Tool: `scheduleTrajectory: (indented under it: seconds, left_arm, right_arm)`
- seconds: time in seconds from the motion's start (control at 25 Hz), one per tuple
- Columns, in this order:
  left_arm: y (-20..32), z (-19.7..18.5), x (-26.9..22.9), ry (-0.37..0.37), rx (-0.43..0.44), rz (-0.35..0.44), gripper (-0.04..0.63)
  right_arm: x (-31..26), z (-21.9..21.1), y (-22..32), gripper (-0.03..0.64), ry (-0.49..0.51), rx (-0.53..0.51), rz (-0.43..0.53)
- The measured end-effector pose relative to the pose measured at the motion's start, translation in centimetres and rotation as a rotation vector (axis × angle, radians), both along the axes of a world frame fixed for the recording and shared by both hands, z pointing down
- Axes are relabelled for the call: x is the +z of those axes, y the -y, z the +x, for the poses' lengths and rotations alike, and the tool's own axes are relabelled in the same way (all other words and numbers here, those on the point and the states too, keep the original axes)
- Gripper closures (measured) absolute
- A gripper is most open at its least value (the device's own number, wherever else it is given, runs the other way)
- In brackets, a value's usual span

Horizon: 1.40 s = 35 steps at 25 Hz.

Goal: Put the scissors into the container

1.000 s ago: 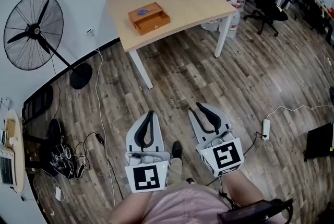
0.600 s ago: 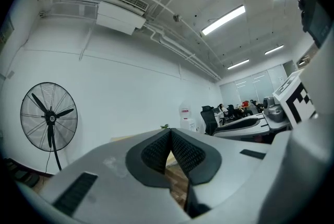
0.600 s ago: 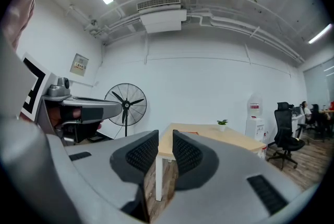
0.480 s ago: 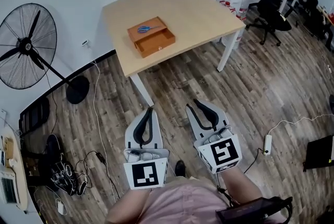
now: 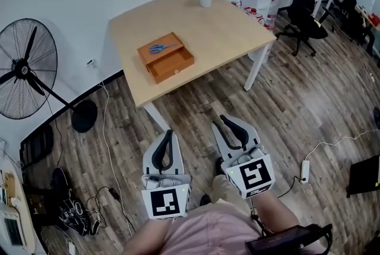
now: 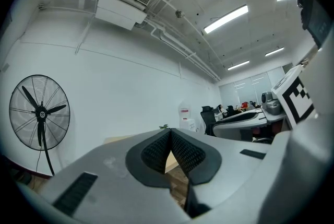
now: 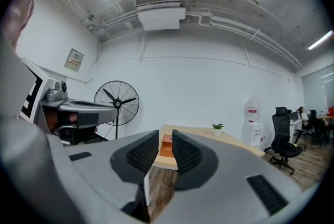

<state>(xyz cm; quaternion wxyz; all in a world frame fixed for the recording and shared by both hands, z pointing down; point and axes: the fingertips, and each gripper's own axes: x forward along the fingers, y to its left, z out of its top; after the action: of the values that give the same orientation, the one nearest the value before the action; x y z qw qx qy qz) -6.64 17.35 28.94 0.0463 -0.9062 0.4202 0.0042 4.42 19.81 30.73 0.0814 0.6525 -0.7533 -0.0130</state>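
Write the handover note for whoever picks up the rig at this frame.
Left tool: jaws together at the tips, nothing between them.
Right tool: jaws a little apart, empty.
Both are held low over the wood floor, short of the table, touching nothing.
Scissors, blue-handled, lie on the far half of the wooden container on the table; its near half is an open compartment. From this range I cannot tell whether the far half is a lid or a tray.
Done: no grasp yet.
Left: reach the table, grasp the scissors, probably set them in the open compartment.
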Motion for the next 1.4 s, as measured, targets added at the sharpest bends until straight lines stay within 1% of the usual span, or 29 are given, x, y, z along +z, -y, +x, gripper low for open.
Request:
scheduleTrajectory:
  seconds: [0.16, 0.24, 0.36, 0.64, 0.8, 0.96, 1.2, 1.4]
  left_arm:
    - [2.2, 1.6, 1.2, 0.016, -0.014, -0.025, 0.586]
    - [3.8, 2.6, 1.4, 0.026, -0.023, -0.034, 0.586]
    - [6.8, 4.2, 1.5, 0.047, -0.042, -0.036, 0.586]
    - [13.6, 7.8, 1.4, 0.087, -0.125, -0.047, 0.586]
    - [17.6, 9.2, 1.1, 0.094, -0.181, -0.042, 0.586]
    - [20.3, 10.5, 0.3, 0.086, -0.220, -0.021, 0.586]
    - [23.1, 10.4, -1.2, 0.063, -0.283, 0.013, 0.586]
    - [25.0, 8.6, -0.8, 0.051, -0.341, 0.002, 0.586]
  right_arm:
    - [0.8, 1.7, 2.3, 0.534, 0.004, -0.011, 0.001]
    - [0.8, 2.6, 4.0, 0.534, 0.001, -0.021, 0.011]
    - [0.9, 4.3, 7.2, 0.534, 0.003, -0.046, 0.003]
    - [1.0, 7.9, 15.0, 0.535, 0.029, -0.139, -0.006]
    - [0.8, 9.0, 19.7, 0.536, 0.026, -0.206, 0.003]
    - [0.0, 9.9, 23.2, 0.537, 0.025, -0.255, 0.023]
    - [-1.9, 9.7, 27.4, 0.540, -0.001, -0.323, 0.070]
    - [-2.7, 8.3, 30.2, 0.541, -0.027, -0.376, 0.085]
